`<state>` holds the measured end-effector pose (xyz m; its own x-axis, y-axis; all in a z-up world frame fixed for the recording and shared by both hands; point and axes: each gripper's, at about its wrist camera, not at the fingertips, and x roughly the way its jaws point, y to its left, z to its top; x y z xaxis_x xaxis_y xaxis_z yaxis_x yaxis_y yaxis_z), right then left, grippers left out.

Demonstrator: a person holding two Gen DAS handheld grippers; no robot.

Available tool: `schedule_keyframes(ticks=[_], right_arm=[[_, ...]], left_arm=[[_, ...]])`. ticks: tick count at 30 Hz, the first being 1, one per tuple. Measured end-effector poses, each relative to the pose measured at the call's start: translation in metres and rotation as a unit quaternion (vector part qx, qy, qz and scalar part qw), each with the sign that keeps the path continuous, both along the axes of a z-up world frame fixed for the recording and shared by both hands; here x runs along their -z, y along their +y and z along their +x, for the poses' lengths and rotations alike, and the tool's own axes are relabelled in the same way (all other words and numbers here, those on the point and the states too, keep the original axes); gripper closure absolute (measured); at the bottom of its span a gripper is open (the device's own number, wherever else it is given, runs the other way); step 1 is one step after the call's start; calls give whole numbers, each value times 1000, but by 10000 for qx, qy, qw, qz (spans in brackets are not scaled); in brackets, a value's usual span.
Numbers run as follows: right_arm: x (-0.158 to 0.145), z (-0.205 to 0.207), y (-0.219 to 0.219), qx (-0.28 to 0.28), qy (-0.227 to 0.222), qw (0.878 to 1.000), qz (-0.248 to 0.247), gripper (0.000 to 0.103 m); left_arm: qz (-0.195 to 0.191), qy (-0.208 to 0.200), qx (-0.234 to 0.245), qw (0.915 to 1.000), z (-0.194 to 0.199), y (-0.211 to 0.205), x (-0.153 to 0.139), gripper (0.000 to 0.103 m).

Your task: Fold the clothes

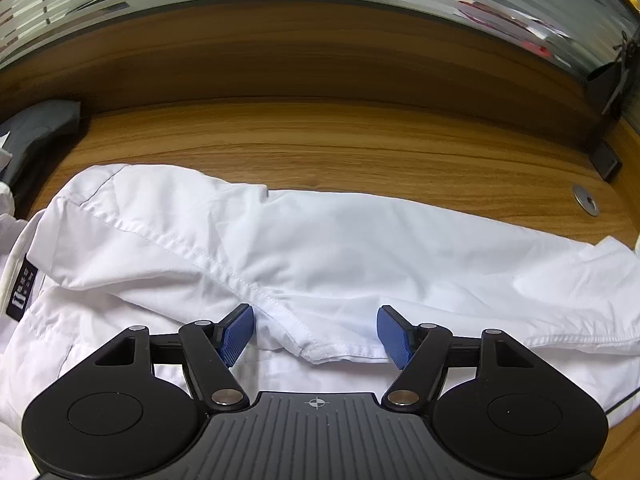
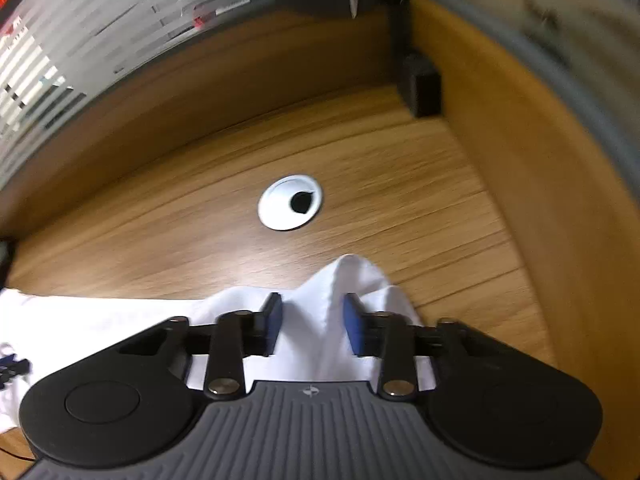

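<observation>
Straddling the white shirt (image 1: pixel 320 248), both grippers are standing spread: left gripper (image 1: pixel 316 330) over a seam; right gripper (image 2: pixel 312 320) around a cloth peak, which wants pinching deep.

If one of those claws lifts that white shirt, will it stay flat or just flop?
The thin white cotton shirt would probably flop: it already lies in soft wrinkles. It looks light. A peak of cloth stands between the right gripper pads, so it likely bunches easily.

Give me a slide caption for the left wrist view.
Open left hand-held gripper poised over a white shirt's folded sleeve on a wooden desk.
</observation>
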<state>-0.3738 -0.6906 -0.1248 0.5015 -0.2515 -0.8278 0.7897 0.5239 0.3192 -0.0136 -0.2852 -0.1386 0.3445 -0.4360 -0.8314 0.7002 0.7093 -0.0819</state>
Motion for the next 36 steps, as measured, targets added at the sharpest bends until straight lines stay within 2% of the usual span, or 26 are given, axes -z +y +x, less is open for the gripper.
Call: schedule_keyframes(ticks=[1, 5, 8, 12, 13, 14, 15, 16, 19, 23, 27, 29, 32, 34, 36], right_arm=[[-2, 1, 1, -19, 37, 10000, -87, 102], [-27, -3, 11, 6, 317, 9952, -927, 103], [-25, -3, 18, -272, 628, 9901, -1222, 103], [5, 2, 19, -507, 1025, 9870, -1127, 102], [7, 2, 20, -471, 1149, 9856, -1145, 95], [5, -1, 23, -425, 1180, 9850, -1182, 93], [1, -3, 27, -387, 1163, 9849, -1220, 87], [-4, -8, 32, -354, 1111, 9854, -1244, 84], [-21, -19, 49, -341, 894, 9870, -1290, 84], [-29, -20, 76, -646, 403, 9896, -1218, 83], [-10, -6, 109, -1359, 360, 9839, -1105, 83], [7, 0, 122, -1620, 563, 9792, -1080, 83], [34, -4, 131, -1754, 898, 9768, -839, 81], [37, -13, 138, -1816, 793, 9760, -905, 80], [35, -13, 138, -1942, 958, 9727, -832, 80]], left_arm=[[-11, 12, -46, 10000, 0, 1, 0, 31], [-50, 104, -240, 9996, -1, 3, 3, 31], [-51, 106, -279, 9995, -2, 4, 1, 31], [-51, 109, -330, 9994, -4, 5, 0, 31], [-52, 110, -343, 9993, -5, 5, -1, 31], [-52, 111, -356, 9993, -5, 5, -1, 31], [-48, 109, -357, 9993, -6, 6, -2, 31], [-30, 100, -322, 9994, -7, 5, -1, 31], [23, 74, -219, 9997, -10, 5, 0, 31], [125, 11, -179, 9998, -13, 1, 3, 31], [176, -44, -167, 9997, -13, -2, 4, 30], [206, -93, -149, 9996, -14, -3, 4, 30], [234, -199, -143, 9994, -20, -2, 2, 30], [224, -241, -181, 9993, -25, 2, -2, 30], [197, -250, -276, 9991, -28, 8, -5, 30]])
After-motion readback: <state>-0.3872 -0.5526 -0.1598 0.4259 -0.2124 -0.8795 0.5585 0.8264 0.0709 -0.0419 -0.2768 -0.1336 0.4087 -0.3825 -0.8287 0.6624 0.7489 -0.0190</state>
